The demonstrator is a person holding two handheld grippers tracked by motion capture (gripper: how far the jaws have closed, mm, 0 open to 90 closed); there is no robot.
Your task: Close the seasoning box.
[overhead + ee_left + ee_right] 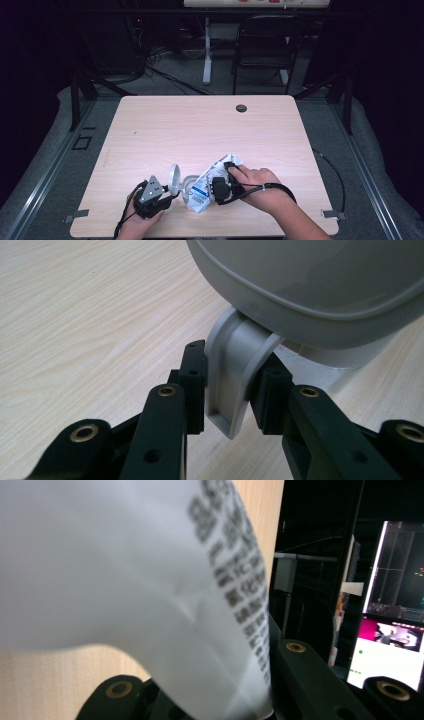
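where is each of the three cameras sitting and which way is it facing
High view: fixed above the person's side, facing forward and down on the table; both forearms, the left gripper and the right gripper show.
Left gripper view: rides the left gripper, looking along its black jaws, clamped on the grey container's handle.
Right gripper view: rides the right gripper, looking along its jaws at the white bag pinched between them, monitors beyond.
Shared: the bag and container show from above too.

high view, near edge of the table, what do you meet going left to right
left hand-held gripper → grey container's open lid → white printed pouch → right hand-held gripper → the person's right hand
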